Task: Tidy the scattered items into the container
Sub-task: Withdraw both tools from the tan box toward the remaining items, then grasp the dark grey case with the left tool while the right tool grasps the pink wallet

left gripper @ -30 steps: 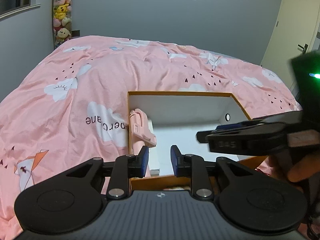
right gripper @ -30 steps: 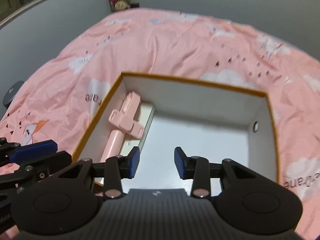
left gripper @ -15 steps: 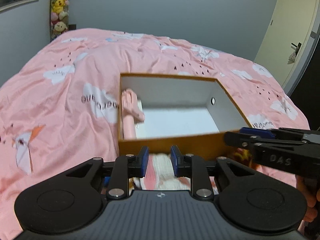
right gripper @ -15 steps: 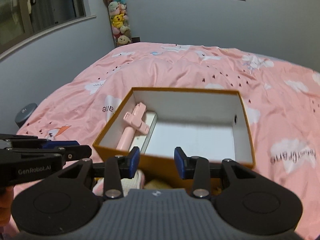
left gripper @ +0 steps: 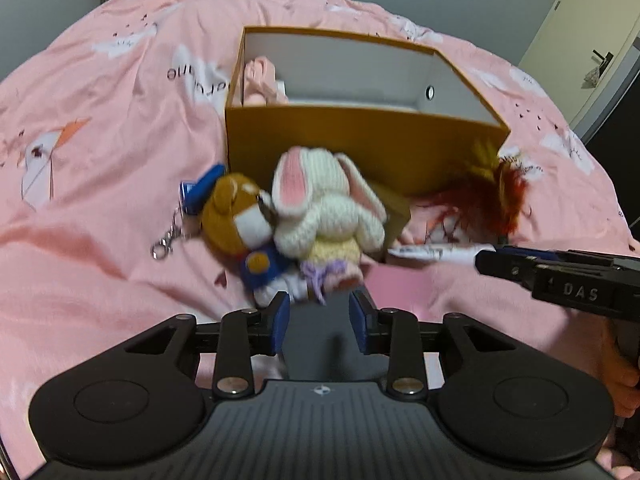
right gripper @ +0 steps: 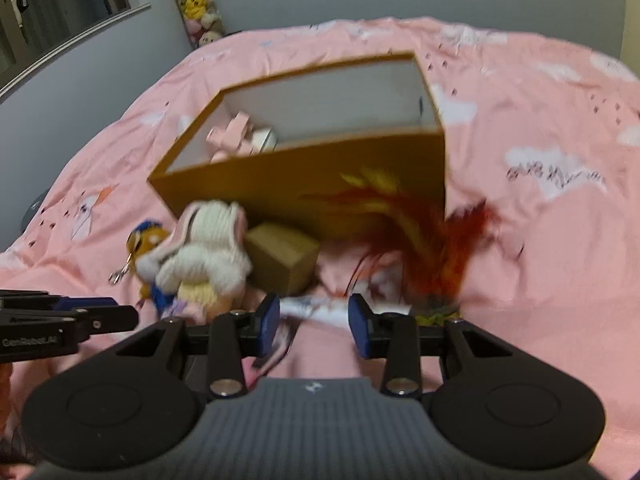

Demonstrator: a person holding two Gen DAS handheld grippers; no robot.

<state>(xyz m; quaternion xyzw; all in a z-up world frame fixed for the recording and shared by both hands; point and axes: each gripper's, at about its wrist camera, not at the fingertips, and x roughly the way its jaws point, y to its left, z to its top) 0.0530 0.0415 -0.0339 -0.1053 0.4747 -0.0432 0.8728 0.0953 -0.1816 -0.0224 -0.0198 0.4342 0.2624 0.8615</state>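
With both the left gripper point(left gripper: 319, 322) and right gripper point(right gripper: 313, 320) apart and empty, the left may snag the bear point(left gripper: 236, 216) while closing on the overlapping bunny point(left gripper: 324, 204) at frame centre.

Each hand-held gripper is matte black: a ribbed grey-black housing with a small round emblem, two rounded lobes with disc recesses, silver screws on the linkage bars, and blue pads on the fingers point(left gripper: 281, 322). The left hand-held gripper point(left gripper: 320, 320) sees its partner at three o'clock, lettered "DAS". The right hand-held gripper point(right gripper: 314, 318) sees the other at nine o'clock, lettered "GenRobot.AI".
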